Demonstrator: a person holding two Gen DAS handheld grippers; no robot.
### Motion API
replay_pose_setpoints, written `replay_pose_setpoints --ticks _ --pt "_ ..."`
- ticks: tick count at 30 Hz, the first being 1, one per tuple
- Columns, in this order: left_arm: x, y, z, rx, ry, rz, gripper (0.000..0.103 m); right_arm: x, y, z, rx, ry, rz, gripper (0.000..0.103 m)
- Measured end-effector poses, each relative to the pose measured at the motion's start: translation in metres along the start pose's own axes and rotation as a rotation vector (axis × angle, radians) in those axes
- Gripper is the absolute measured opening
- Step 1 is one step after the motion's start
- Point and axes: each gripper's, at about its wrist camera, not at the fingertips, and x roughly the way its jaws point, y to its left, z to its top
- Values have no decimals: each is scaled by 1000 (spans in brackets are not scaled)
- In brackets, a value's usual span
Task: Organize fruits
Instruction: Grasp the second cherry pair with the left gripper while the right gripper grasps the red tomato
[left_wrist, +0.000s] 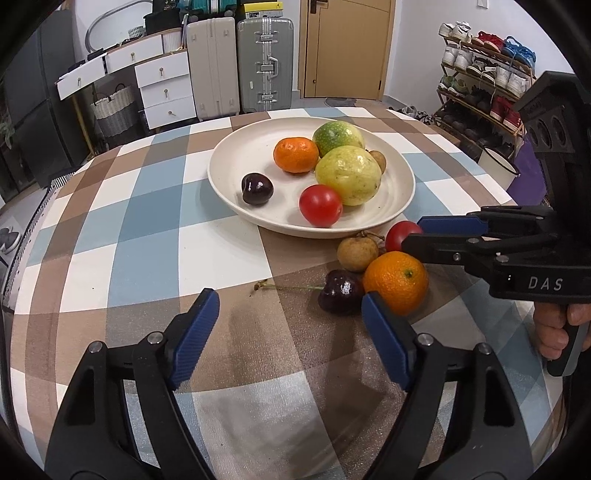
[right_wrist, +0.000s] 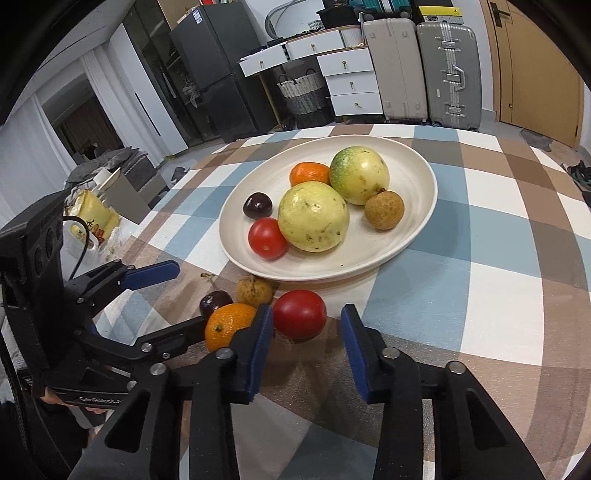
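A cream plate (left_wrist: 221, 173) (right_wrist: 424, 206) holds two yellow-green round fruits, a mandarin, a cherry, a tomato and a longan. In front of it on the checked cloth lie a loose tomato (left_wrist: 397, 236) (right_wrist: 299, 314), a longan (left_wrist: 356, 253), a mandarin (left_wrist: 395, 282) (right_wrist: 225, 325) and a stemmed cherry (left_wrist: 340, 291). My right gripper (right_wrist: 307, 308) (left_wrist: 411, 233) has the loose tomato between its fingertips; the left pad touches it and a thin gap shows at the right pad. My left gripper (left_wrist: 291, 295) stands open with nothing between its fingers, just short of the cherry.
The round table's edge curves close behind the plate. A white enamel pot (left_wrist: 498, 166) sits off the right edge and a yellow bag (right_wrist: 92, 221) off the left. Suitcases, drawers and a shoe rack stand beyond. A person's hand (left_wrist: 554, 328) holds the right gripper's handle.
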Motion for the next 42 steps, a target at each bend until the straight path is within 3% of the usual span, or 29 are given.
replay_pose_setpoints --ticks 14,20,26,38,42 --pt "0 0 0 -4 -4 -18 76 -12 2 -4 -41 -17 -62 29" --pt "0 -4 -1 10 -5 -66 57 -21 -4 -7 -30 -35 -77 29" --pt "-1 -8 -2 17 -6 -164 23 -24 -5 -7 -26 -44 -77 29" --pt "-7 -4 -4 19 -16 -131 22 -23 -5 -9 -39 -31 -74 29" --pt "-7 -1 -3 21 -7 -125 22 -20 1 -11 -63 -19 -76 37"
